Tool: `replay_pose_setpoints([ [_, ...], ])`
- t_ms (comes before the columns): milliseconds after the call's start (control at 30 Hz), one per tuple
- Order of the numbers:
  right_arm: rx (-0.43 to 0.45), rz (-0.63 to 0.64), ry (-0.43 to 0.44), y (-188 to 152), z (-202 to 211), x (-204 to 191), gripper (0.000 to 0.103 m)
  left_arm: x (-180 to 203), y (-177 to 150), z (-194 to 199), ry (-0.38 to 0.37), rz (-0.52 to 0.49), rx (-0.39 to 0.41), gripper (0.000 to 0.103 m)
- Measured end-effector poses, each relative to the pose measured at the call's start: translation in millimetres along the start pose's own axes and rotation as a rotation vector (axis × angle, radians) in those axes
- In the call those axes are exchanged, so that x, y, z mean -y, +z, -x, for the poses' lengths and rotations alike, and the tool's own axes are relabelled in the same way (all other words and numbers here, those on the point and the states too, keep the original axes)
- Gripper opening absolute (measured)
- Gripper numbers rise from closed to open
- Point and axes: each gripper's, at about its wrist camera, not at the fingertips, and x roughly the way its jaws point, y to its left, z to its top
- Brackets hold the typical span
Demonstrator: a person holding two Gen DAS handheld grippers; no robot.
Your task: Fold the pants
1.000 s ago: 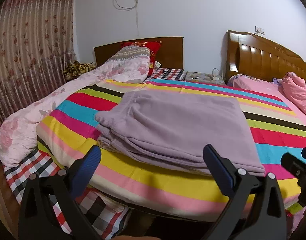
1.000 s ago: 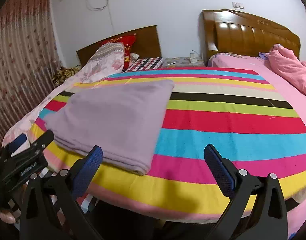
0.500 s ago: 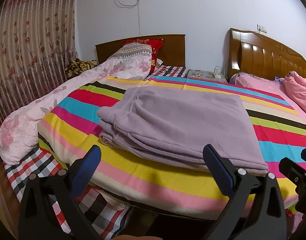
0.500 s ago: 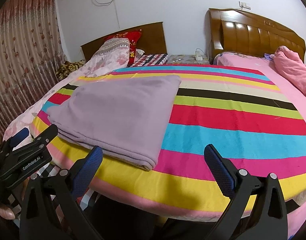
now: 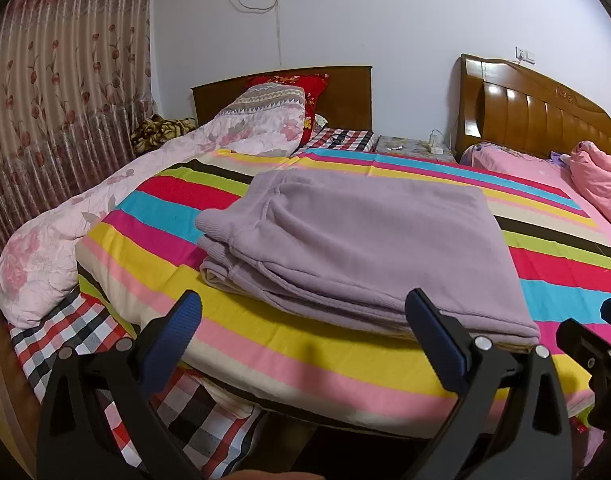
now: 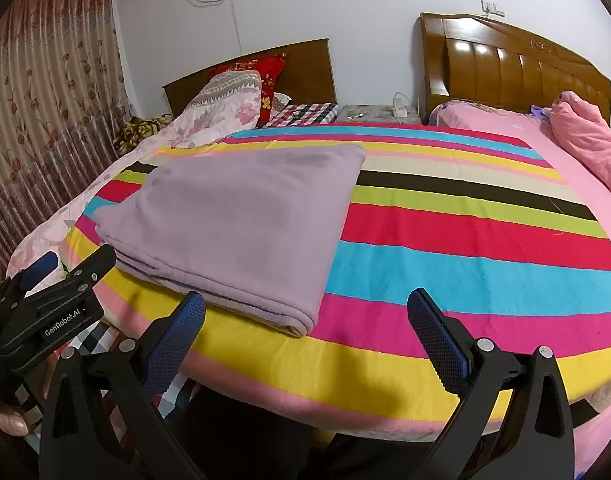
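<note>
The lilac pants (image 5: 361,240) lie folded in a flat stack on the striped blanket (image 5: 153,216), near the bed's front edge; they also show in the right wrist view (image 6: 241,216). My left gripper (image 5: 305,320) is open and empty, held just short of the stack's near edge. My right gripper (image 6: 309,322) is open and empty, in front of the stack's near right corner. The left gripper's body shows in the right wrist view (image 6: 53,312), and the right gripper's body in the left wrist view (image 5: 593,348).
A pink floral quilt (image 5: 65,232) and a checked sheet (image 5: 57,340) hang at the left. Pillows (image 5: 273,100) and wooden headboards (image 5: 537,116) stand at the back. A pink quilt (image 6: 585,140) lies on the right bed. A curtain (image 5: 45,120) covers the left wall.
Both grippers have drawn slightly closer to the bed and tilted down. The pants have not moved. Both stay open.
</note>
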Motion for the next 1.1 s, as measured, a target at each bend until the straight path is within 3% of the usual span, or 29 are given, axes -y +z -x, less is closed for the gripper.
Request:
replay_pose_setpoints([
  [1100, -0.007, -0.001, 0.002, -2.1, -1.9, -0.2, 0.098, 1.4, -2.7, 4.8, 0.023, 0.007, 0.005, 0.102],
])
